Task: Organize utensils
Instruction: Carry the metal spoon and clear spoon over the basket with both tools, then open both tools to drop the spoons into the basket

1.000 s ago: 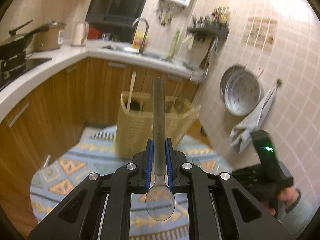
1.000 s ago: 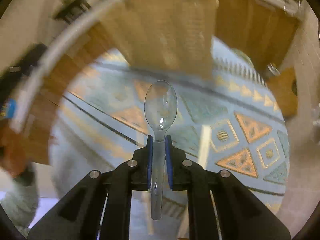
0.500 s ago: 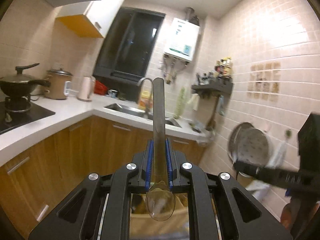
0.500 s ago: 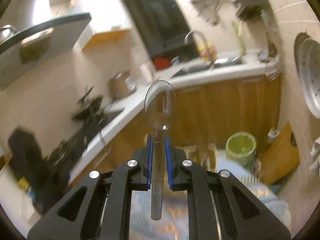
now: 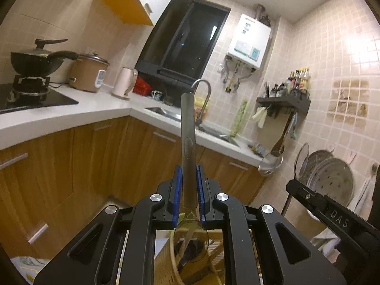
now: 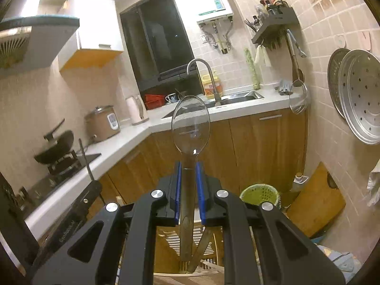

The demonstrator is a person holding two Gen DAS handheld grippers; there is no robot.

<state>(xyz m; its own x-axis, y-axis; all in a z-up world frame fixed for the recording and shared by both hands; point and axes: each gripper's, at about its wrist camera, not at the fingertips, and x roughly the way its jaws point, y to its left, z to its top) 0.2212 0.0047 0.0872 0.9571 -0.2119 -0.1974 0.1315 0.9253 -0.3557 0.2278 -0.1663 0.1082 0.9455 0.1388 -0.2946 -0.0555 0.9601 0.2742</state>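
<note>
A kitchen is seen in both wrist views, its white L-shaped surface [image 5: 71,116] running above wooden cabinets to a sink [image 6: 237,97] under a dark window. Below both grippers, at the bottom edge of each view, a pale slatted utensil basket [image 6: 190,237] is partly seen, with other utensils already standing in it; how it is divided cannot be told.

The left gripper [image 5: 189,187] is closed on a clear plastic spoon [image 5: 187,128]. Its blue-padded fingers [image 5: 178,190] are pressed on the neck, the handle pointing forward and away from the camera and the bowl lying back toward the gripper body, over the basket.

The right gripper [image 6: 188,187] is likewise closed on a second clear spoon [image 6: 190,124], held the other way round: the bowl is thrust forward past the fingers [image 6: 199,190] and the handle tip trails back above the basket slats.

Both spoons lie along their grippers' pointing lines, so the coming move is judged to turn on tipping each gripper until the long axis stands over the basket opening. Neither hand is clearly nearer; the right gripper's body is seen at the right edge of the left view, just beside the basket.
</note>
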